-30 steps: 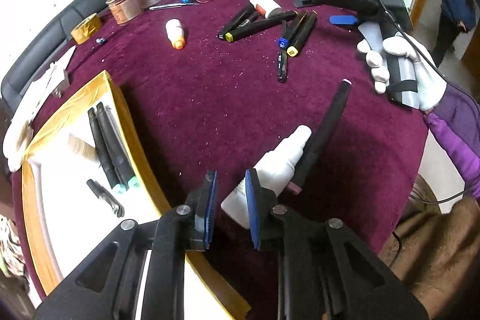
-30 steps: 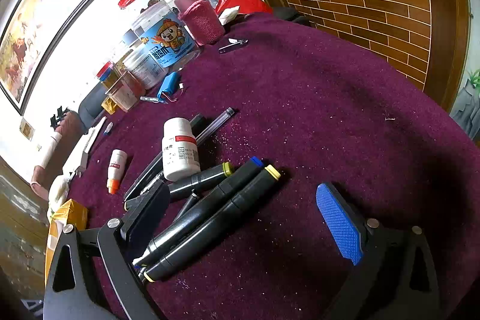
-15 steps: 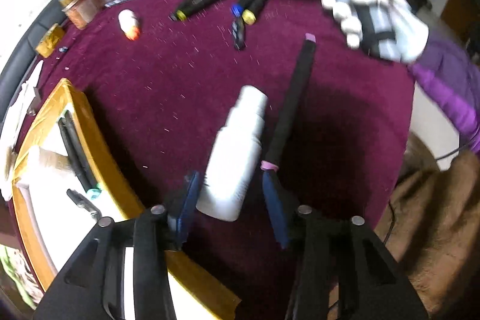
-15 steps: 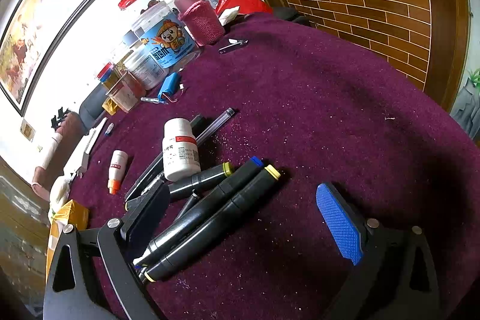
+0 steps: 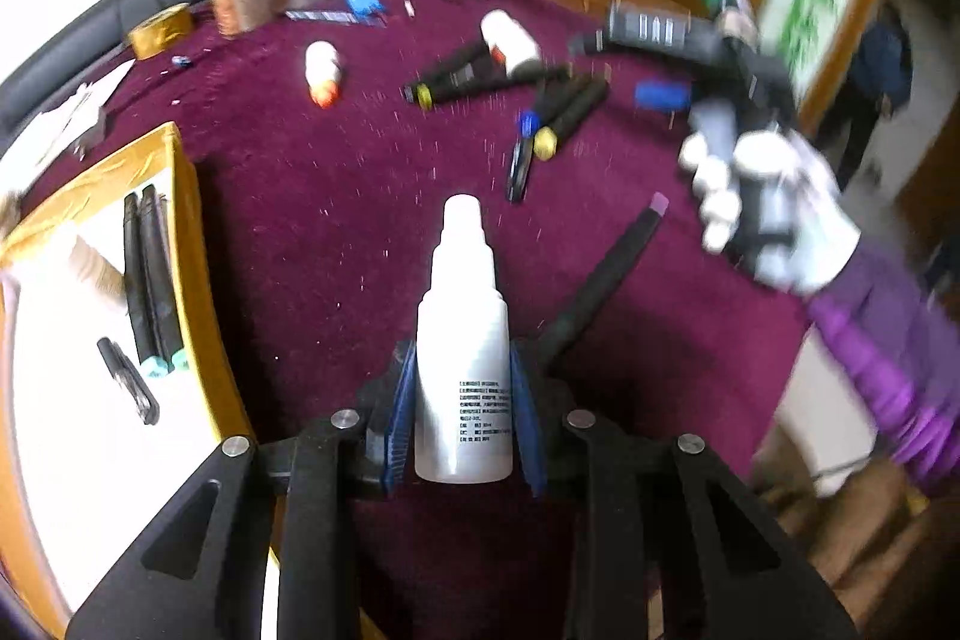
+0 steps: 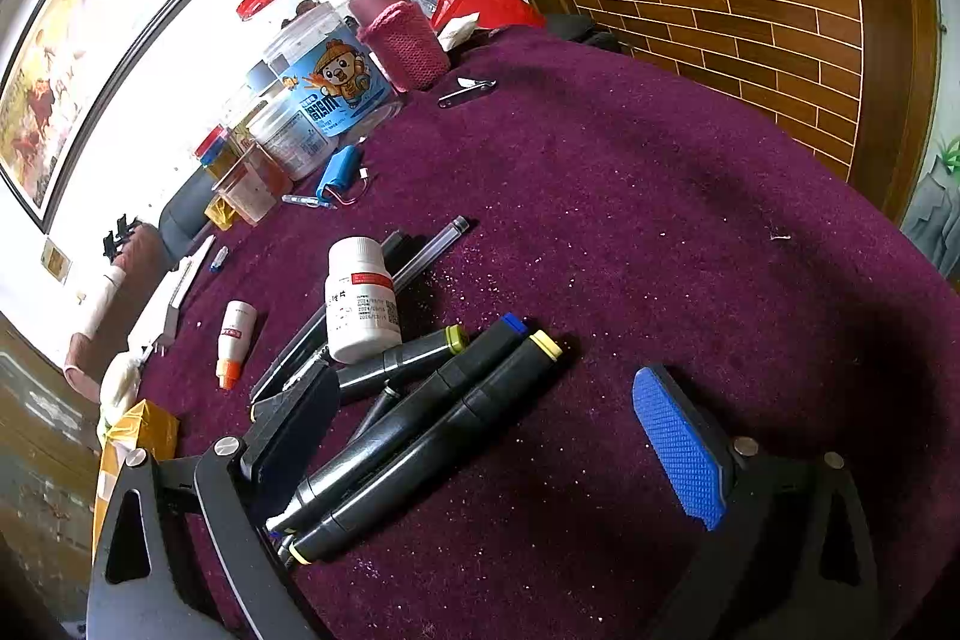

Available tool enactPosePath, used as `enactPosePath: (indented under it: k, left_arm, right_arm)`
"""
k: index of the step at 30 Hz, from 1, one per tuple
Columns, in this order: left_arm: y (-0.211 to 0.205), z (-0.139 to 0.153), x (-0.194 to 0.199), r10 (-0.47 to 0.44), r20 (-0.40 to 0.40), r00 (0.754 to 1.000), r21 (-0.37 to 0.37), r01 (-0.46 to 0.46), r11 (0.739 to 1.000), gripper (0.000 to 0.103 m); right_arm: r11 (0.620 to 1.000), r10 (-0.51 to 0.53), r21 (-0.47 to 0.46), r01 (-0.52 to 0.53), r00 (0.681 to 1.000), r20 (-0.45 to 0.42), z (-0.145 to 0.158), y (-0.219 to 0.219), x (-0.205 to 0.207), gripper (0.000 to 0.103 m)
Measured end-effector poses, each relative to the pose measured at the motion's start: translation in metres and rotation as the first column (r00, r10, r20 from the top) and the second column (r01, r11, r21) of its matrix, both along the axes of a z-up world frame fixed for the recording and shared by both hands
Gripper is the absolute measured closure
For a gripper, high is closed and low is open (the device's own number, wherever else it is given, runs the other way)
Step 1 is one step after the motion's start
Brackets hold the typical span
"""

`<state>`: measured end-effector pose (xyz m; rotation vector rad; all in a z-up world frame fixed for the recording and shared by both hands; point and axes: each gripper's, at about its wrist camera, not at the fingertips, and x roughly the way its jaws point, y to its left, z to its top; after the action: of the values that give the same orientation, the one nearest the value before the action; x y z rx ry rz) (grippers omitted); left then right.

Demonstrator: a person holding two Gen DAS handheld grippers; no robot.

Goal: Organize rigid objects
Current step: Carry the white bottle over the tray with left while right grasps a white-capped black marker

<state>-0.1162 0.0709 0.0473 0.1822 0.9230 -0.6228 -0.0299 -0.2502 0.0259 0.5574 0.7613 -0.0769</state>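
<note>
the left tongs [image 5: 462,418] are pinching a white squeeze bottle [image 5: 462,340] between their blue pads, low on its body, with the nozzle pointing away over the purple cloth [image 5: 336,220]. the bottle is looking lifted clear of the cloth, though blur is making that hard to confirm. the tray with the yellow rim [image 5: 186,232] is lying just to the left, already holding two black markers [image 5: 150,280] and a small clip. to do this step well, i'm judging the grip should stay firm, since smooth plastic may be slipping, and the bottle should travel over the rim before lowering onto bare white floor beside the markers.

the right tongs [image 6: 498,430] are standing wide apart, gripping nothing, straddling a pile of markers [image 6: 432,430] near a pill bottle [image 6: 360,298]. only the right view is showing that pile sharply, plus the jars [image 6: 324,94] behind; only the left view is showing the tray's inside and the gloved right hand [image 5: 774,202].
</note>
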Motion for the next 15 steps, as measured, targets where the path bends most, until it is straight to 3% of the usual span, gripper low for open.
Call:
enactPosePath:
  k: [3, 5, 9, 12, 15]
  left_arm:
    - [0.018, 0.012, -0.004, 0.068, 0.006, 0.998, -0.128, -0.067, 0.99, 0.076]
    - [0.033, 0.022, -0.009, 0.115, 0.01, 0.993, -0.216, -0.11, 0.97, 0.076]
    - [0.059, 0.039, -0.021, 0.17, 0.032, 0.985, -0.326, -0.151, 0.933, 0.076]
    - [0.07, 0.046, -0.029, 0.193, 0.053, 0.98, -0.349, -0.163, 0.923, 0.076]
    - [0.076, 0.046, -0.028, 0.204, 0.051, 0.978, -0.358, -0.173, 0.917, 0.076]
  right_arm:
    - [0.999, 0.043, -0.013, -0.044, 0.999, -0.032, 0.002, 0.002, 0.005, 0.003]
    - [0.99, 0.129, -0.048, -0.133, 0.989, -0.078, 0.007, 0.013, 0.0, 0.007]
    - [0.931, 0.344, -0.093, -0.354, 0.933, -0.103, 0.018, 0.053, -0.04, 0.008]
    - [0.842, 0.477, -0.226, -0.49, 0.871, -0.116, 0.025, 0.092, -0.079, 0.007]
    - [0.684, 0.585, -0.432, -0.588, 0.795, -0.158, 0.027, 0.135, -0.1, 0.008]
